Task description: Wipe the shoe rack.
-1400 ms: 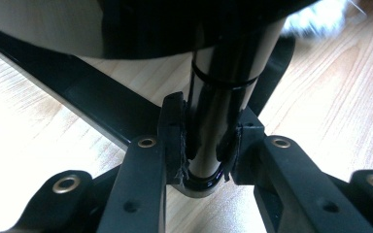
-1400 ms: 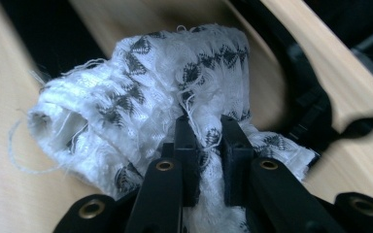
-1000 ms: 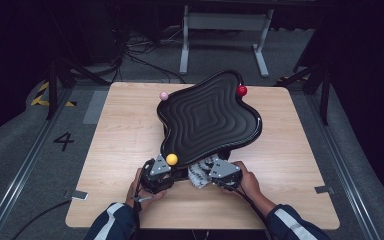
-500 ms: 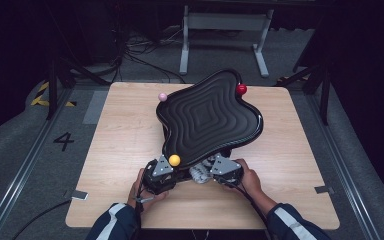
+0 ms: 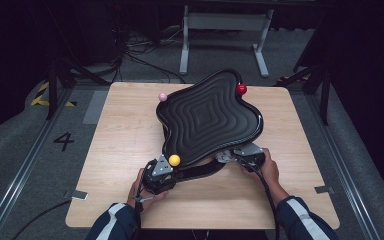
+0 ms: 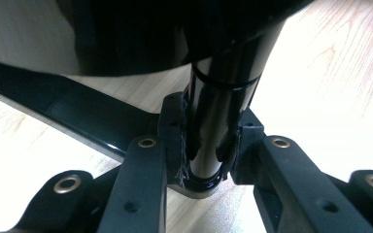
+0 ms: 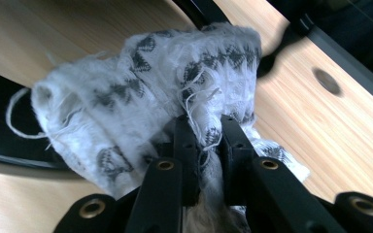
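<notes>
A black wavy-ribbed tray stands raised on the wooden table. It carries a yellow ball at its near corner, a pink ball at the far left and a red ball at the far right. Under the yellow ball, my left gripper is shut on a glossy black post of the tray, which its pads squeeze. At the tray's near right edge my right gripper is shut on a white cloth with grey pattern, bunched against the black rim.
Bare tabletop lies left of the tray and along the front edge. Behind the table stands a white metal frame among floor cables. A "4" mark is on the floor at the left.
My right gripper has slid to the right along the tray's near edge with the cloth in it. The left gripper has stayed on the post.
</notes>
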